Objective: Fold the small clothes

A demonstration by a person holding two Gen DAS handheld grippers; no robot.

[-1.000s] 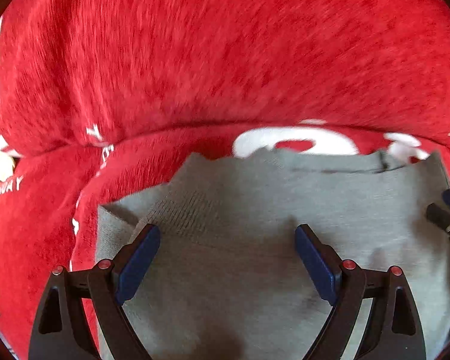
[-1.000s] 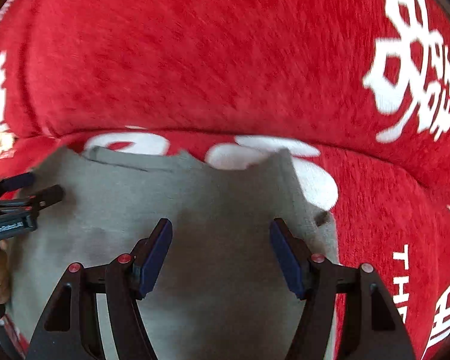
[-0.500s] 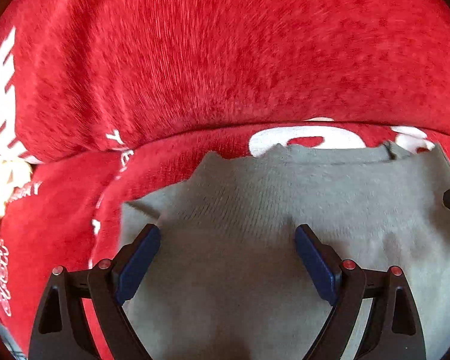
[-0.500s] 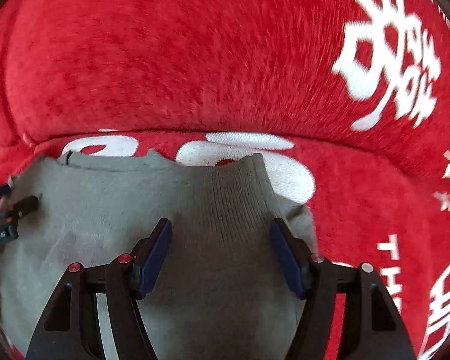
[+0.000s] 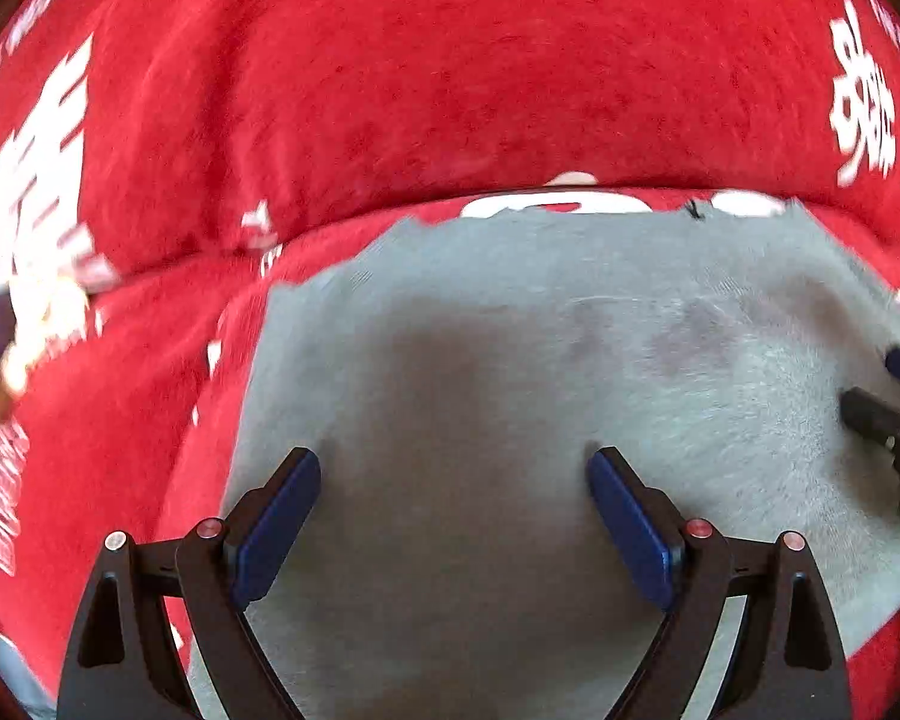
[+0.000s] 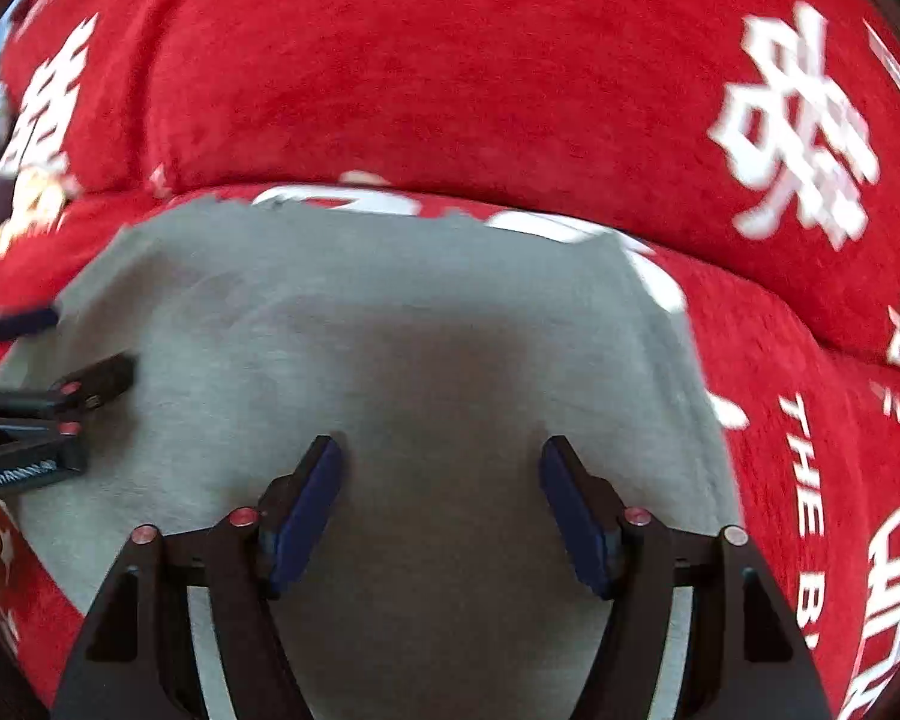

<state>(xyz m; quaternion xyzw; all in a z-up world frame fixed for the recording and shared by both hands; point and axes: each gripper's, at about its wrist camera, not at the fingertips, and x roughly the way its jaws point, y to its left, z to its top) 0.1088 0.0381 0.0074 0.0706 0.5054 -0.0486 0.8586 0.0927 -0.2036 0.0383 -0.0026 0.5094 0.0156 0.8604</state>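
Left gripper [image 5: 453, 519]: jaws wide, empty | Right gripper [image 6: 441, 507]: jaws opening, empty | Grey garment [image 5: 510, 360]: flat beneath both jaws, apparently released for folding.

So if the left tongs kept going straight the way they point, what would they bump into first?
Most likely the grey cloth. The left tongs point down at it with jaws wide and nothing between them. It lies flat on the red cover. How far off it is, the picture can't tell.
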